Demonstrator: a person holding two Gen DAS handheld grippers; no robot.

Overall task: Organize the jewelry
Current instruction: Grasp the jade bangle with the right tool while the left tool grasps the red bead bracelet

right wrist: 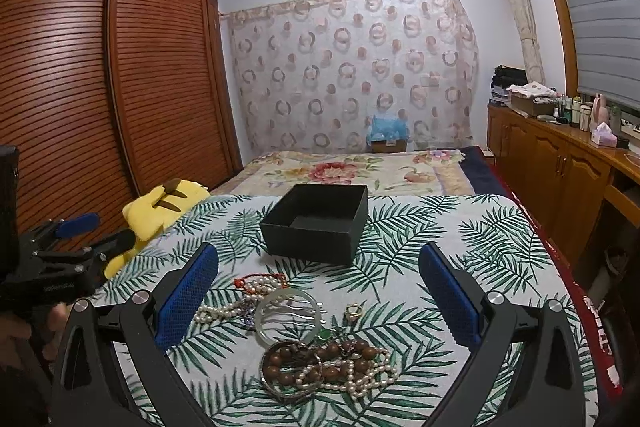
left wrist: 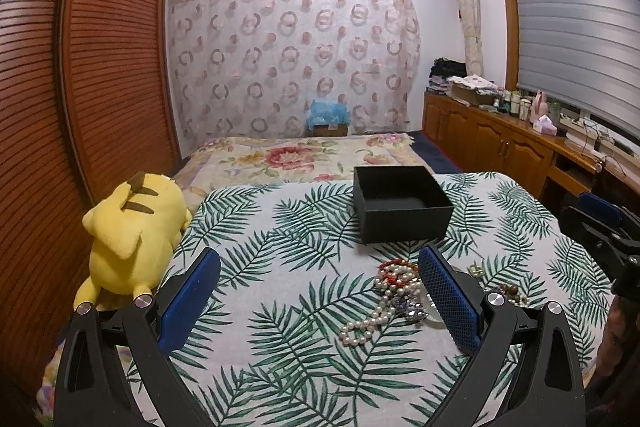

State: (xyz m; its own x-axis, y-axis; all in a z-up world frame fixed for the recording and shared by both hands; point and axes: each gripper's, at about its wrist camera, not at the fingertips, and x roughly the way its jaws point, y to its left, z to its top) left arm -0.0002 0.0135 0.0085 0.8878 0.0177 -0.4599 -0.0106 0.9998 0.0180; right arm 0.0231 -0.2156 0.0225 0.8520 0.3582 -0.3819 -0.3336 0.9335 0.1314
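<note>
Both the left tool (left wrist: 320, 291) and the right tool (right wrist: 320, 291) are held spread, nothing pinched. The tangled pile of pearl strands and brown wooden beads (right wrist: 328, 363) lies on the leaf-printed bed cover (right wrist: 460, 247), near the open black square box (right wrist: 316, 223). The strands are judged light, limp and slippery, so a bunched part is best taken.
</note>
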